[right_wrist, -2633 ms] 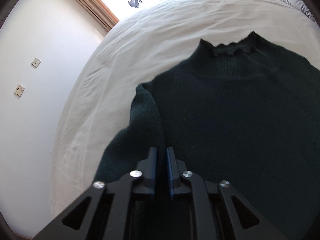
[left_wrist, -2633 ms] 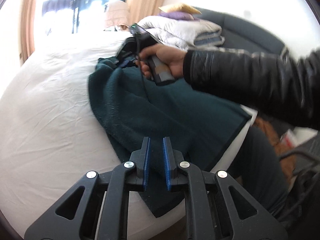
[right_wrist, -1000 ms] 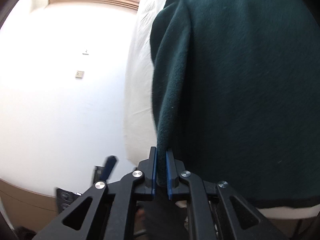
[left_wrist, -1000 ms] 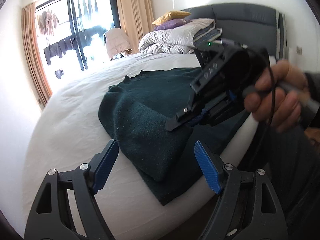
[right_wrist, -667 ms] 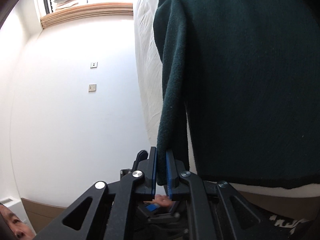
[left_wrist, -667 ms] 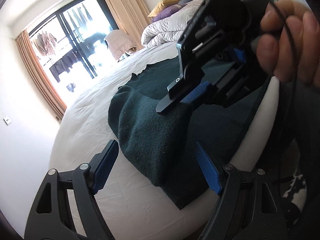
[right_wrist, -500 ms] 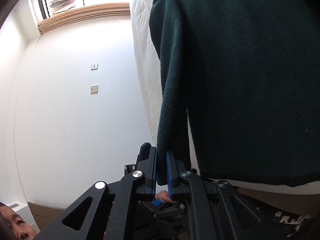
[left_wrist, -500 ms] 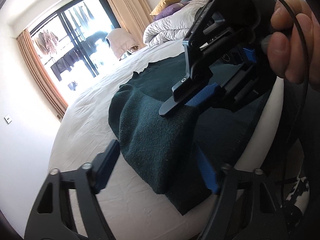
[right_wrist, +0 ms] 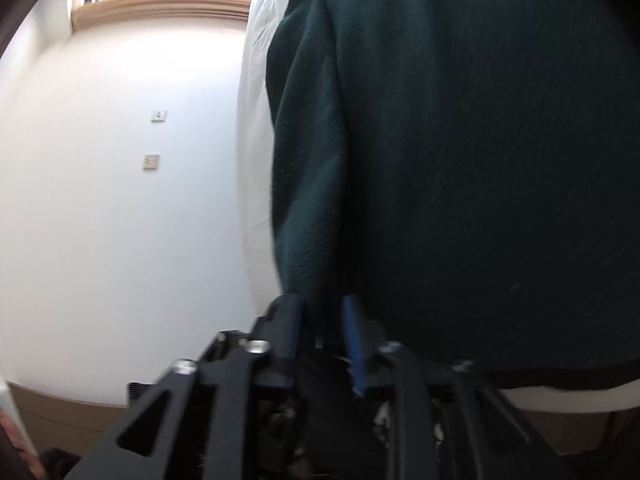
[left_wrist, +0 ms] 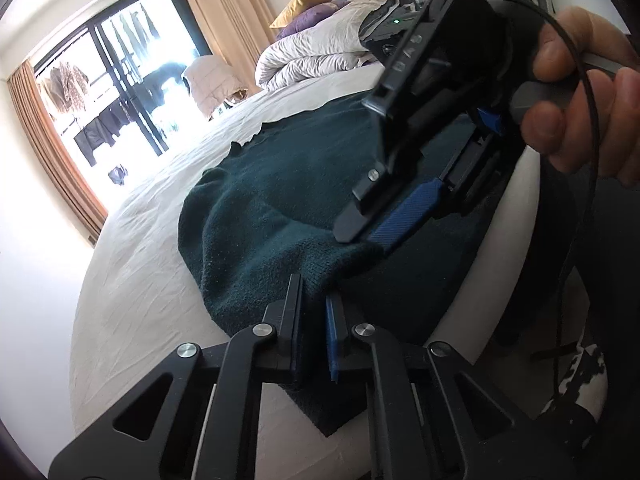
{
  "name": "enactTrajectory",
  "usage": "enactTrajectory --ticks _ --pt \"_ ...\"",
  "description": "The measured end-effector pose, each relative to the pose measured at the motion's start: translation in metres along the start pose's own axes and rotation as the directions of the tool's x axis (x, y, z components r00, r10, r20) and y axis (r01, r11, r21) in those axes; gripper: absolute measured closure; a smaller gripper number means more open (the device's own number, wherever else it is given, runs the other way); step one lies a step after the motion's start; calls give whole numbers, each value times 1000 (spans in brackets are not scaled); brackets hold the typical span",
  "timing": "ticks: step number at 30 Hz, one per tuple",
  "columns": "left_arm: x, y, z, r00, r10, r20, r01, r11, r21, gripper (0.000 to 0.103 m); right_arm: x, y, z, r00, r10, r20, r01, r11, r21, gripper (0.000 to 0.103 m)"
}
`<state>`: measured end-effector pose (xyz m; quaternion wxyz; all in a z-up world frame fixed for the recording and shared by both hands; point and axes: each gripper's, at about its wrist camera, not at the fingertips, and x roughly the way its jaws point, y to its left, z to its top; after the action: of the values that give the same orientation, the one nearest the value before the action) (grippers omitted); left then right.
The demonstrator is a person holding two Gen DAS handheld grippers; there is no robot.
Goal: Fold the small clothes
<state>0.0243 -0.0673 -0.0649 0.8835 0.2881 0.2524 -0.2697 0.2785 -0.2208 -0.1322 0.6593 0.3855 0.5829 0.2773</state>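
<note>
A dark green sweater [left_wrist: 280, 200] lies spread on the white bed [left_wrist: 140, 280], one side folded over the body, the hem at the bed's near edge. My left gripper [left_wrist: 314, 308] is shut on the near end of that folded part. Just beyond it is my right gripper [left_wrist: 362, 240], held by a hand [left_wrist: 580, 92]; its jaws are opening, with the fold still between them. The blurred right wrist view shows the right gripper [right_wrist: 322, 312] with parted pads and the sweater [right_wrist: 480, 160] edge hanging loose between them.
A heap of grey bedding and pillows [left_wrist: 320, 52] lies by the dark headboard at the far end. A window with brown curtains [left_wrist: 80, 140] is at far left. A white wall with sockets [right_wrist: 152, 160] stands beside the bed [right_wrist: 252, 160]. A black cable [left_wrist: 592, 200] hangs from the right gripper.
My left gripper came forward and down, and its wide jaws closed onto the sweater's fold. The right gripper's jaws, shut on that fold before, have parted.
</note>
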Motion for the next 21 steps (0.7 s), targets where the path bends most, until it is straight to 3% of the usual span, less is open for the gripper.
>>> enactTrajectory --ticks 5,14,18,21 --pt "7 -10 -2 1000 -13 -6 13 1000 20 94 -15 0 12 996 -80 46 83 994 -76 58" --pt "10 -14 -10 998 -56 -3 56 998 19 94 9 5 19 988 -155 3 154 980 -127 58" --pt "10 -15 -15 997 -76 -9 76 997 28 94 20 11 15 984 -177 -24 170 968 -187 90" --pt "11 -15 -17 997 -76 -17 77 997 26 94 19 16 9 977 -214 -3 208 950 -232 94"
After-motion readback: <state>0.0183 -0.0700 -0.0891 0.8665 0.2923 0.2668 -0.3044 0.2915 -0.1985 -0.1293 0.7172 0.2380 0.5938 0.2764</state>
